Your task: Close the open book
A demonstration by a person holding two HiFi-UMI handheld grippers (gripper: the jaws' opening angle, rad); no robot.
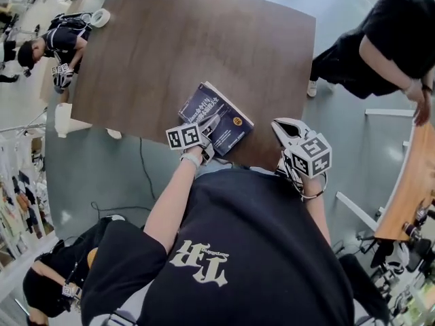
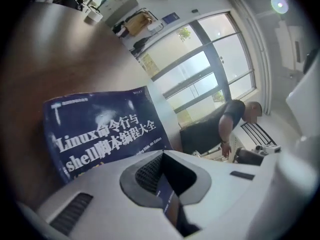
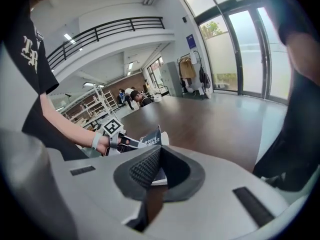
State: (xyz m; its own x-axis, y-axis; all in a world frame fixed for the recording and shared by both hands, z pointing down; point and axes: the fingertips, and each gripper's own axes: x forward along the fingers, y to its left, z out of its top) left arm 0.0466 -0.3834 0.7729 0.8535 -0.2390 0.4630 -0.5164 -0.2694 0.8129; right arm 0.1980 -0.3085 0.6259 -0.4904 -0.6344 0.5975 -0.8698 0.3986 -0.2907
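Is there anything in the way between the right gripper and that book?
Nothing visible does. Only bare table lies between the right gripper and the book; the left gripper pinches its raised cover on the far side.

My right gripper (image 3: 157,170) holds its jaws together above the brown counter (image 3: 210,119), nothing between them. Beyond, the left gripper (image 3: 131,143) touches the dark-blue book (image 3: 151,138).

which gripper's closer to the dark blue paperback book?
Left. The left gripper grips the cover of the dark blue paperback book; the right gripper hangs off to its right, apart.
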